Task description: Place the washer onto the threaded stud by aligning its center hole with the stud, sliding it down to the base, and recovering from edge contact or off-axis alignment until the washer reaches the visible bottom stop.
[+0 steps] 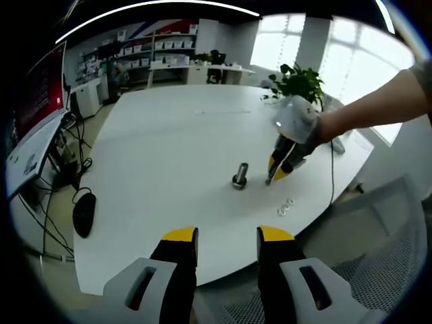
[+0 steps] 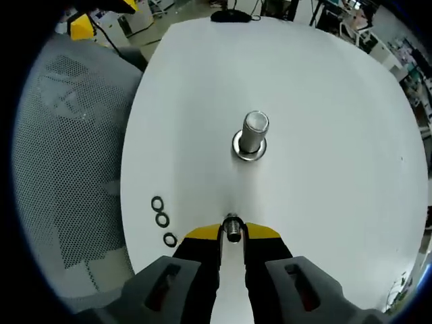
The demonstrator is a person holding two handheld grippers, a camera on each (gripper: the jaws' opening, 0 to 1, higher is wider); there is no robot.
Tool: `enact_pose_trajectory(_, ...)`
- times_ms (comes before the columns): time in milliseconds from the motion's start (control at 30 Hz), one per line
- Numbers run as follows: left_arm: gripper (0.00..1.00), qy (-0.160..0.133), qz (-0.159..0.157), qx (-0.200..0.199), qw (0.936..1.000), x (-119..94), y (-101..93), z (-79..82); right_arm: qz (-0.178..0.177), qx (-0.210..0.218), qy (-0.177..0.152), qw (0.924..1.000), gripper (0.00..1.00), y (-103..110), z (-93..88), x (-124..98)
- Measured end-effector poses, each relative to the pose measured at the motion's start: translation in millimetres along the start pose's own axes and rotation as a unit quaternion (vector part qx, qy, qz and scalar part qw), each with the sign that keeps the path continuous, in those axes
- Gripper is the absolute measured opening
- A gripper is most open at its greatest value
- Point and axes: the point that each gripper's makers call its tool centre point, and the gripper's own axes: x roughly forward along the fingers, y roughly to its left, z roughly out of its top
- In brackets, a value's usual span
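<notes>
An upright metal stud (image 2: 253, 135) with a wide flange base stands near the middle of the white table (image 2: 324, 101). My right gripper (image 2: 233, 233) is shut on a small metal washer (image 2: 233, 227), held just short of the stud and slightly to its left. In the left gripper view the stud (image 1: 240, 174) is ahead, and the right gripper (image 1: 269, 179), held by a gloved hand (image 1: 300, 121), points down beside it, tips close to the table. My left gripper (image 1: 228, 236) hovers open at the table's near edge with nothing between its fingers.
Three loose dark washers (image 2: 163, 219) lie near the table edge, left of my right gripper; they also show as washers (image 1: 286, 206). A grey mesh chair (image 2: 67, 169) sits beside the table. A potted plant (image 1: 297, 81) and a white cable (image 1: 331, 175) are on the far side.
</notes>
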Motion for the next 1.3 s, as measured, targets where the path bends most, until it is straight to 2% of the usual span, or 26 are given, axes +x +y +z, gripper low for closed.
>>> enact_pose_trajectory(333,0.33,0.003,0.001,-0.002,1.0,0,1.0,-0.9,0.001,0.02,0.009,0.9998,0.16,-4,-5.5,14)
enact_pose_trajectory(600,0.33,0.006,0.002,-0.001,1.0,1,1.5,-2.0,0.0,0.012,0.007,0.9999,0.17,-1,-8.9,11)
enact_pose_trajectory(867,0.32,0.014,0.001,0.002,0.9999,2,1.4,-4.9,-0.011,0.039,-0.009,0.9991,0.22,-2,-18.8,0)
enact_pose_trajectory(1067,0.32,0.014,-0.002,0.008,0.9999,2,-0.5,-4.3,-0.004,0.065,-0.012,0.9978,0.22,16,-31.6,-6)
enact_pose_trajectory(1133,0.32,0.001,-0.005,0.008,0.9999,0,-2.2,0.6,0.003,0.066,-0.013,0.9977,0.22,27,-32.1,-7)
enact_pose_trajectory(1300,0.32,0.006,-0.014,0.01,0.9998,2,-5.0,-1.1,0.021,0.068,-0.004,0.9975,0.23,50,-30.7,-5)
